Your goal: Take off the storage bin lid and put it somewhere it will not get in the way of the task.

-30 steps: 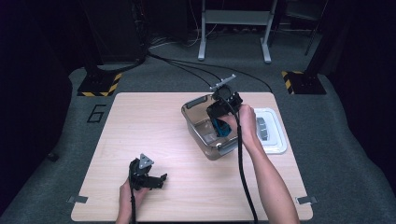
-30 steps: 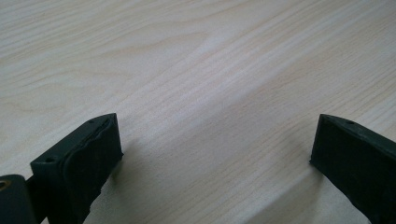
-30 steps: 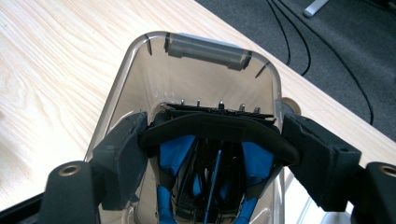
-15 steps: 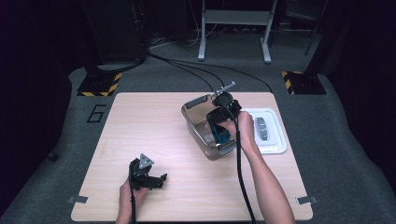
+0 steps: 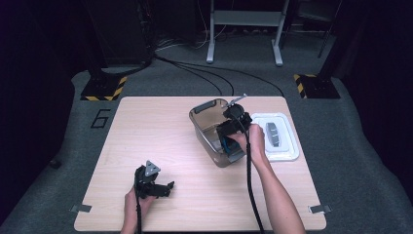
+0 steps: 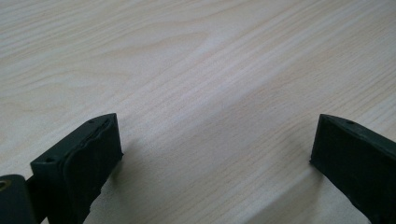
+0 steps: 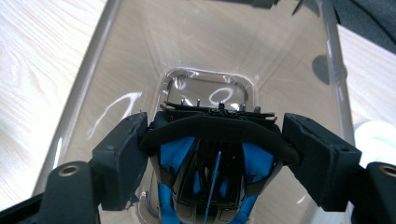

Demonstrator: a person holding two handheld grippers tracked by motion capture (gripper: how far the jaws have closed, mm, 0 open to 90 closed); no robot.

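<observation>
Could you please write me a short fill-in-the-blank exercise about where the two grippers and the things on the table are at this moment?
1. The right gripper holds a black and ____ toy car.
2. It holds the car inside a clear plastic ____, whose rim shows in the high view.
3. The white lid lies on the table to the ____ of that container.
4. The left gripper has its jaws ____ over bare wood.

Missing words: blue; bin; right; open

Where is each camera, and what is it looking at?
High view: above the table, looking forward and down; both forearms and grippers show.
Left gripper view: on the left gripper, looking at bare table; open jaws.
Right gripper view: on the right gripper, looking into the bin; jaws clamp a blue-black object.
Shared: high and right gripper views both show the bin.
</observation>
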